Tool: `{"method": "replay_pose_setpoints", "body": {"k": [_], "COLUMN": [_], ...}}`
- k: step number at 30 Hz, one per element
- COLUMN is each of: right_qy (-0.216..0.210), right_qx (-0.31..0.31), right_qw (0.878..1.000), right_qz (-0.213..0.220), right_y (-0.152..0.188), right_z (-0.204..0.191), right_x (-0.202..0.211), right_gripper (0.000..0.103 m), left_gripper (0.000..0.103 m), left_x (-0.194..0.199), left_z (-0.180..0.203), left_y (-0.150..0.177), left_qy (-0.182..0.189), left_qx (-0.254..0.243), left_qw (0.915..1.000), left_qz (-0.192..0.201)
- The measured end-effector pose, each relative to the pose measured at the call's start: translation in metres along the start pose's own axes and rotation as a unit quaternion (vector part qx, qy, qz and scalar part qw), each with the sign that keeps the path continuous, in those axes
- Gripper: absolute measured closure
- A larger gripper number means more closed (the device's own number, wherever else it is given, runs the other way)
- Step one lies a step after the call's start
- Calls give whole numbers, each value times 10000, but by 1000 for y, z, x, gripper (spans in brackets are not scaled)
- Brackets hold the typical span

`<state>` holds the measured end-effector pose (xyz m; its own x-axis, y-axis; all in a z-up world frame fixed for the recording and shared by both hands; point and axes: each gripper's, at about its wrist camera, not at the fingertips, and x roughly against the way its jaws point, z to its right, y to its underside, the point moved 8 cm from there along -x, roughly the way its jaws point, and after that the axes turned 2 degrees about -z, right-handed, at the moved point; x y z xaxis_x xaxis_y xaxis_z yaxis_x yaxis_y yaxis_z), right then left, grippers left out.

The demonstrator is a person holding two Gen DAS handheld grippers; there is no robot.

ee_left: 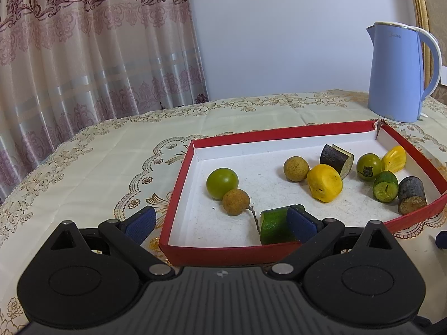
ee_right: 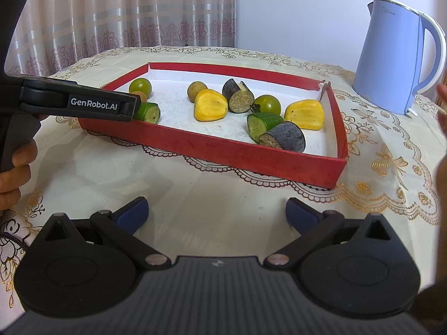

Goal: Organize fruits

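Note:
A red tray with a white floor holds several fruit pieces. My left gripper is open over the tray's near left corner; its right pad touches a cut cucumber piece, and its left pad is outside the wall. A green tomato and a brown longan lie just ahead. Yellow pieces, eggplant pieces and another cucumber piece lie to the right. My right gripper is open and empty over the cloth, in front of the tray.
A blue electric kettle stands behind the tray at the right, also in the right wrist view. The table has a cream patterned cloth. A curtain hangs behind at the left. A hand edge shows at far right.

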<state>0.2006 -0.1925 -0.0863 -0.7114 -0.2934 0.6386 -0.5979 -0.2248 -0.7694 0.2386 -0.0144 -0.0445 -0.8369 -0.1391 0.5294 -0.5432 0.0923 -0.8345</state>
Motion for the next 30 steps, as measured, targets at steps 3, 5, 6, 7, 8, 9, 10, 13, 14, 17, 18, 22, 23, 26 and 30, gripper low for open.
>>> {"method": "replay_pose_setpoints", "body": {"k": [3,5,6,7,8,9,10,13,14,17,18,22,23,26,30], "right_qy": [0,0,0,0,0,0,0,0,0,1,1,1,1,1,1], "right_qx": [0,0,0,0,0,0,0,0,0,0,0,0,0,0,0], "right_qw": [10000,10000,10000,10000,10000,10000,10000,10000,10000,10000,10000,10000,10000,10000,10000], "right_qz": [0,0,0,0,0,0,0,0,0,0,0,0,0,0,0], "right_y": [0,0,0,0,0,0,0,0,0,0,0,0,0,0,0], "right_z": [-1,0,0,0,-1,-1,-1,-1,-1,-1,0,0,0,0,0], "right_x": [0,0,0,0,0,0,-1,-1,-1,-1,-1,-1,-1,-1,-1], "right_gripper": [0,0,0,0,0,0,0,0,0,0,0,0,0,0,0], "left_gripper": [2,2,2,2,2,2,2,2,2,2,2,2,2,2,2], "left_x": [2,2,2,2,2,2,2,3,4,10,12,18,20,23,23], "left_z": [2,1,0,0,0,0,-1,-2,-3,-7,-8,-13,-14,-13,-11], "left_y": [1,1,1,1,0,0,0,3,4,6,7,12,12,13,13], "left_qy": [-35,-88,-94,-78,-53,-45,-49,-84,-60,-56,-77,-96,-120,-200,-230], "left_qx": [-41,-58,-54,-44,-25,-12,1,39,59,119,120,160,182,191,114], "left_qw": [10000,9999,9999,10000,10000,10000,10000,9999,9998,9996,9996,9991,9991,9991,9991], "left_qz": [19,33,29,22,20,14,-3,-124,-184,-239,-259,-372,-359,-320,-330]}}
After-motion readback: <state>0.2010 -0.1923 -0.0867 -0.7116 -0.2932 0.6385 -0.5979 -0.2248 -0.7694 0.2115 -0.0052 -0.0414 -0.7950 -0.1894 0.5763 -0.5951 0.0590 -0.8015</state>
